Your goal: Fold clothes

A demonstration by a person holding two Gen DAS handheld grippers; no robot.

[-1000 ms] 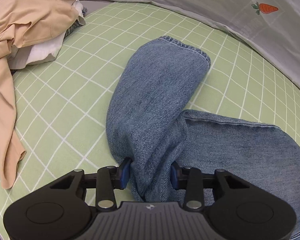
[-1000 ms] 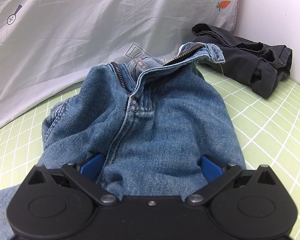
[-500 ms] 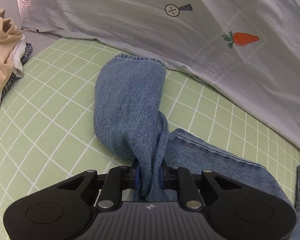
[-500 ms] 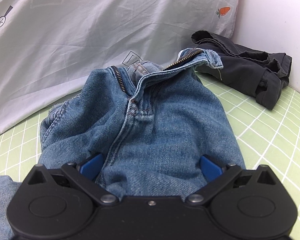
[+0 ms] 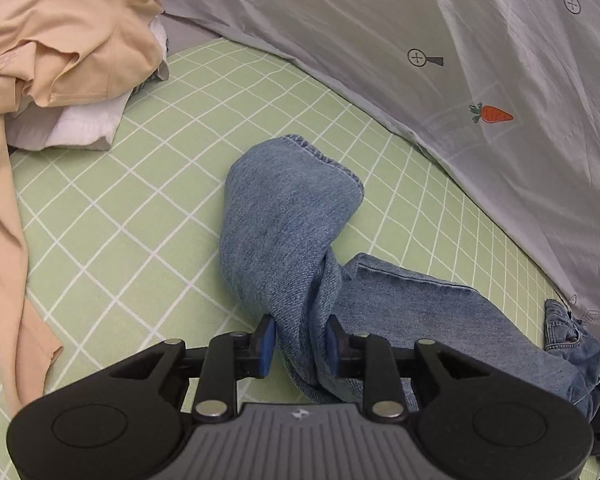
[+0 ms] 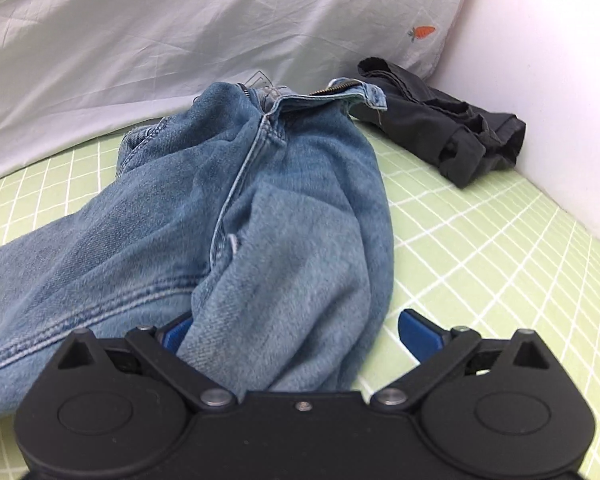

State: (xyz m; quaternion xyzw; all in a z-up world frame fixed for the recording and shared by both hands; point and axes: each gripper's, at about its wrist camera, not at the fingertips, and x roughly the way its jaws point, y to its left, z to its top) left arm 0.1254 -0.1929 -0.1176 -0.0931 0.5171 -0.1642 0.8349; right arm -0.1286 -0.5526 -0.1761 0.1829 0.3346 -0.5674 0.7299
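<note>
- A bed fills both views: a pale green sheet (image 5: 148, 216) with a white grid, and behind it a grey-white cover (image 5: 440, 40) printed with small orange carrots, circled crosses and faint boxed lettering — too faint to read.
- No brand tag or label on the clothes can be made out.
- Only the left wrist view shows the heap at the upper left: a beige garment (image 5: 56, 36) lying over a white one (image 5: 80, 128), with a long beige strip trailing down the left edge.
- Only the right wrist view shows the white wall (image 6: 540, 80) on the right and a folded dark grey garment (image 6: 444, 128) against it, just beside the open fly and zipper of the jeans (image 6: 240, 220).
- The jeans sprawl across the sheet; the left wrist view has one leg bunched, its hem towards the cover.
- The left gripper (image 5: 298, 340) is narrowly parted with the bunched leg between its blue pads; its jaws have just been opening after a tighter pinch, and I cannot tell whether the pads press the denim now.
- The right gripper (image 6: 292, 332) is spread wide around the seat of the jeans — the right pad stands clear of the cloth, the left pad is half hidden behind it.
</note>
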